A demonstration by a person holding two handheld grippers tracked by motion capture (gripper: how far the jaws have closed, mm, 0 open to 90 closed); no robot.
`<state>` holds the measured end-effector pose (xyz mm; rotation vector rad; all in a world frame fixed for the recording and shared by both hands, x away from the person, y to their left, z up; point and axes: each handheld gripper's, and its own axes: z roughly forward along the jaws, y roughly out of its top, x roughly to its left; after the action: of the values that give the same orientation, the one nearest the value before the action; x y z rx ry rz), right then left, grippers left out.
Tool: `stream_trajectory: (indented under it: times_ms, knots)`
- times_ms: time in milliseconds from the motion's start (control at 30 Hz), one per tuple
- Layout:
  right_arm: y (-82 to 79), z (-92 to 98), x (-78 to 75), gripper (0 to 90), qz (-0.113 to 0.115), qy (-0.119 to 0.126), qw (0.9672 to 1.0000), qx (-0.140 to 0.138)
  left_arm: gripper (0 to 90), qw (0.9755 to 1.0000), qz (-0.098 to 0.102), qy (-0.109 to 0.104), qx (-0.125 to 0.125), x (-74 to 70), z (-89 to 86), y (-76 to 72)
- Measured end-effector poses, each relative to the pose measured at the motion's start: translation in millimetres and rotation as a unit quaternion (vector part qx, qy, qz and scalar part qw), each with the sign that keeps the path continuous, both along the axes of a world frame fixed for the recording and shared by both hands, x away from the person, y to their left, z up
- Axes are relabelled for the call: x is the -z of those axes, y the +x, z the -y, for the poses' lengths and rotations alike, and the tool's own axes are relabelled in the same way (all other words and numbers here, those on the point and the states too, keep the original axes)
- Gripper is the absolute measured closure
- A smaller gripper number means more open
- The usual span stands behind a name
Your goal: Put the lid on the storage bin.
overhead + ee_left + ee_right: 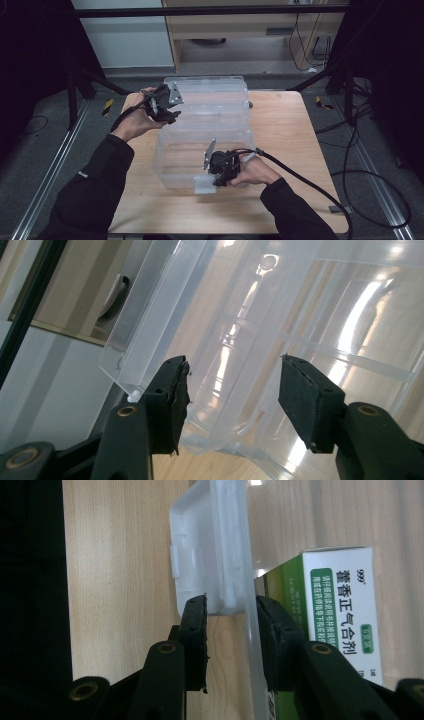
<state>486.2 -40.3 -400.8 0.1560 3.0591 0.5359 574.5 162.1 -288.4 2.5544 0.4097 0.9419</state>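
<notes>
Clear plastic storage box [210,135] sat mid-table on the pale wooden table [290,145], right gripper [218,181] clenched on its white latch flap [210,550] at the near wall, probably to unlatch it, while left gripper [232,390], released, hovered at the far-left rim to steady it.

Dim overhead view; glare, perhaps blur.
</notes>
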Motion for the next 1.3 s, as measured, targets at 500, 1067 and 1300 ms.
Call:
stream_trajectory:
  times_ms: [500,1067,1300]
  knots:
    - [0.0,-0.1,0.0,67.3,-0.001,0.001,1.0000,-0.002,43.7,0.9996,-0.006,0.027,0.008,6.0,12.8,14.1]
    - [0.3,0.4,0.1,67.4,-0.003,0.002,1.0000,-0.001,44.9,0.9973,-0.013,0.069,0.023,19.4,25.5,24.0]
    - [0.2,0.7,0.0,67.6,-0.004,0.003,1.0000,0.000,47.7,0.9955,-0.019,0.085,0.038,22.0,33.1,28.0]
